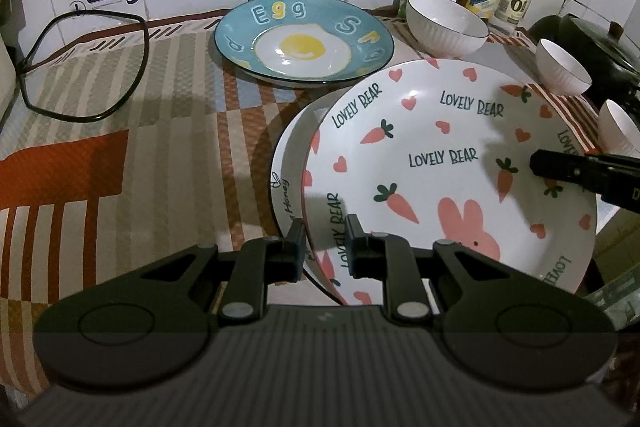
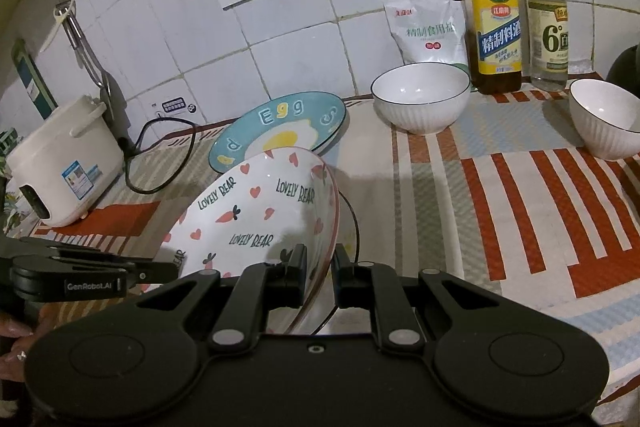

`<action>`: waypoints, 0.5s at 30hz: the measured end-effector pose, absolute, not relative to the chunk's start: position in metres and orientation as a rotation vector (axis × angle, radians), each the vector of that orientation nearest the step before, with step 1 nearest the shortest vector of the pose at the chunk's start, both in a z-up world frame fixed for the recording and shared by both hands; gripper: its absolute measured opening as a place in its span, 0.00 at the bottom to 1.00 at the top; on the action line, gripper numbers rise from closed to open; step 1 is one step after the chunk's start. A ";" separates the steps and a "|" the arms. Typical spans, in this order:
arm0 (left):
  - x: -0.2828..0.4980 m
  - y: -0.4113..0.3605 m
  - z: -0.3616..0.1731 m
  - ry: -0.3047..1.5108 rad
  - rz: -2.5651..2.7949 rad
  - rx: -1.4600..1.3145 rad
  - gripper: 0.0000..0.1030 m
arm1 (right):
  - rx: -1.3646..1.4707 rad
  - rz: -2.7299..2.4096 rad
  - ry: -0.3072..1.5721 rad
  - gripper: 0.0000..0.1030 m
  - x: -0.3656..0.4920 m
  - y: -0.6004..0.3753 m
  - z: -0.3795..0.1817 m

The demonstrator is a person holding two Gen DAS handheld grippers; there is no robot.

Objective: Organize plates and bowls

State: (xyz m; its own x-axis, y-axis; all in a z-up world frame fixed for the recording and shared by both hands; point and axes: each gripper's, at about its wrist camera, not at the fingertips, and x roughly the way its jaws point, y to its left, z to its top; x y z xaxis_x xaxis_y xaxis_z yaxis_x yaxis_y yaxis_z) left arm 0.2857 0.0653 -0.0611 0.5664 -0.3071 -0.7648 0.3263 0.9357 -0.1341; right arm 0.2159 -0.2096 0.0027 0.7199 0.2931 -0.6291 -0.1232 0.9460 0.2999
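- The left tongs (image 1: pixel 323 247) are clamped on the near-left rim of the carrot plate (image 1: pixel 448 163); one pad sits under the rim, the other on the printed face.
- The right tongs (image 2: pixel 320 273) are clamped on the opposite rim of the same plate, which rises tilted from their jaws towards the left tongs.
- The carrot plate is thus carried between both tongs, tilted, and hangs just above a second white plate (image 1: pixel 286 183) that lies flat on the surface directly below it, offset a little towards the left tongs.
- Deciding relation: the lower plate lies beneath and slightly left of the carried plate, so the stack calls for a leftward shift and levelling during descent.
- The egg plate (image 1: pixel 304 39) lies ahead of both tongs, well apart from the carried plate.
- The large bowl (image 2: pixel 420 97) and small bowl (image 2: pixel 606 123) stand ahead and right of the right tongs, the nearer hand for them.
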 end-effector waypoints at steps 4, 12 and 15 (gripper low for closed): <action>0.288 0.064 -0.061 0.891 -0.369 0.033 0.17 | 0.238 0.229 0.740 0.17 0.218 -0.208 0.000; 0.292 0.059 -0.062 0.896 -0.367 0.065 0.17 | 0.249 0.221 0.760 0.17 0.225 -0.211 -0.011; 0.294 0.058 -0.063 0.902 -0.371 0.066 0.17 | 0.242 0.219 0.761 0.17 0.225 -0.210 -0.012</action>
